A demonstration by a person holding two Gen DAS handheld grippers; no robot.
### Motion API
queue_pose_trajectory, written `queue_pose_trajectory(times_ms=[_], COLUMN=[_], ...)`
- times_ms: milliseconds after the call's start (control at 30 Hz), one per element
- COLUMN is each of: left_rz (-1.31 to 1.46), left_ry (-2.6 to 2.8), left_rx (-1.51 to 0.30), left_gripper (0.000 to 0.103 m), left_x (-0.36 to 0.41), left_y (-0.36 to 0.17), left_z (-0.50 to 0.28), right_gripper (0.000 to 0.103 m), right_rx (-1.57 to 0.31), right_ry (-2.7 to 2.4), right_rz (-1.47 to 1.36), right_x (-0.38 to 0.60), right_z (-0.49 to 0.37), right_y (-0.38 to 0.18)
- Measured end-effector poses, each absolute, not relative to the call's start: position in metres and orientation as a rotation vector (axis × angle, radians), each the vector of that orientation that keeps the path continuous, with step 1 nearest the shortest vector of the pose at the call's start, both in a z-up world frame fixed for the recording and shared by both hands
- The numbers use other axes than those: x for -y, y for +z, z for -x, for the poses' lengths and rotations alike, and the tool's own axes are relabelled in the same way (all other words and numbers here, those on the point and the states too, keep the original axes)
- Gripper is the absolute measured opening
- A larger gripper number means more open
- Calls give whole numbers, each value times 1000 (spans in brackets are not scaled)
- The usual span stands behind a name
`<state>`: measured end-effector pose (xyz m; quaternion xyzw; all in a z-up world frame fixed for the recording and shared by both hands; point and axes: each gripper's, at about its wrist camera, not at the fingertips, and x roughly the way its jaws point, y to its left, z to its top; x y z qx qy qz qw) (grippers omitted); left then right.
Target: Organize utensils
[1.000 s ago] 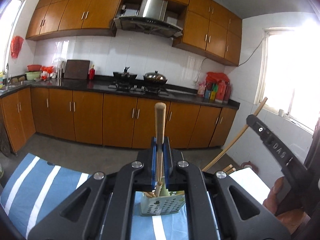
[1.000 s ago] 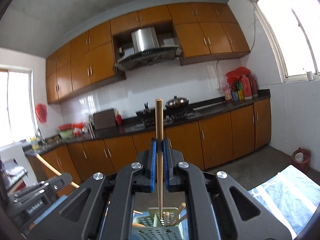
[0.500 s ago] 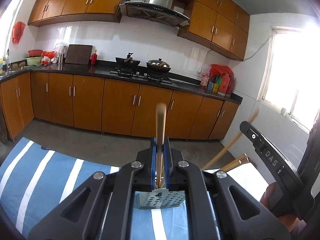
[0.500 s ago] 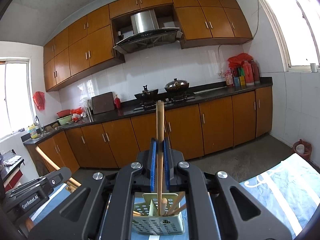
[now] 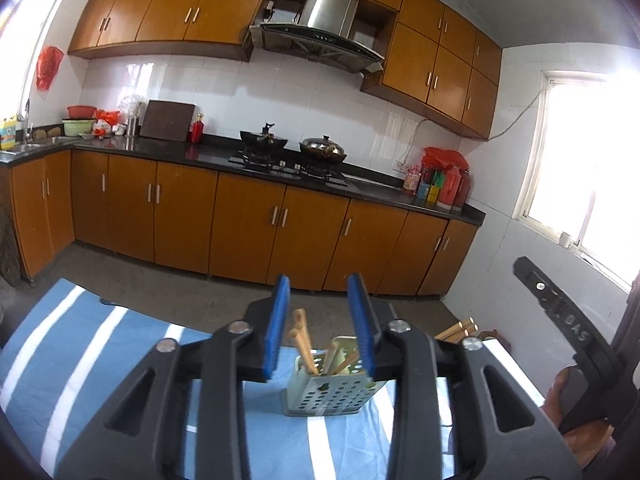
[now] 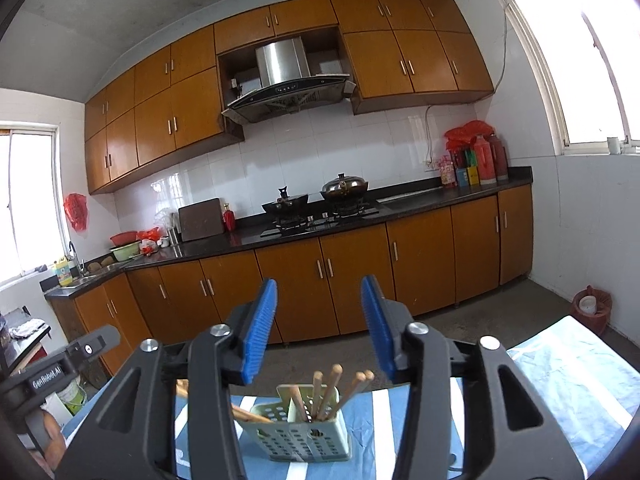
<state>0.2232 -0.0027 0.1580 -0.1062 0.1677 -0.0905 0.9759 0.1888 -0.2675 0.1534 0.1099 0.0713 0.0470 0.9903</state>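
Note:
A pale green perforated utensil holder (image 5: 328,388) stands on the blue striped tablecloth (image 5: 80,360) and holds several wooden chopsticks (image 5: 304,344). My left gripper (image 5: 320,326) is open and empty just above and behind it. In the right wrist view the same holder (image 6: 304,432) shows with chopsticks (image 6: 332,388) standing in it. My right gripper (image 6: 320,332) is open and empty above it. The right gripper body (image 5: 560,320) shows at the right of the left wrist view, the left one (image 6: 52,368) at the left of the right wrist view.
More chopstick ends (image 5: 460,326) lie at the table's right side, and some (image 6: 240,412) lie beside the holder. Brown kitchen cabinets (image 5: 248,224) and a black counter with two pots (image 5: 296,146) run along the far wall. A bin (image 6: 592,308) stands on the floor.
Both grippers have opened and let go of their chopsticks, which now stand in the holder. Both views have tilted up a little.

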Motion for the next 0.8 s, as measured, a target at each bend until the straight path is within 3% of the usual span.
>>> queue_pose_trajectory(times_ms=[100,167,267,333,800], left_rz=[192,175,135,112,-9], left_ry=[-160,-150,-138,-130,-28], left_rx=[-331,-328,-309,-291,-333], left_gripper=[46,56,79,98,99], left_x=[-7,-13,-19,-22,-25], left_y=[157,153,144,134,16], left_z=[-203,-187,-158,-137,-33], right_gripper=[62,76,97,101,101], right_rx=[-146,-153,-165,-158,-288], right_ry=[103,112,121,116,51], right_rz=[-219,-220,-207,-170,-44], right_x=[270,272,271,266,237], right_z=[-173,-158,-135,-116,-39], right_y=[153,149,139,129,26])
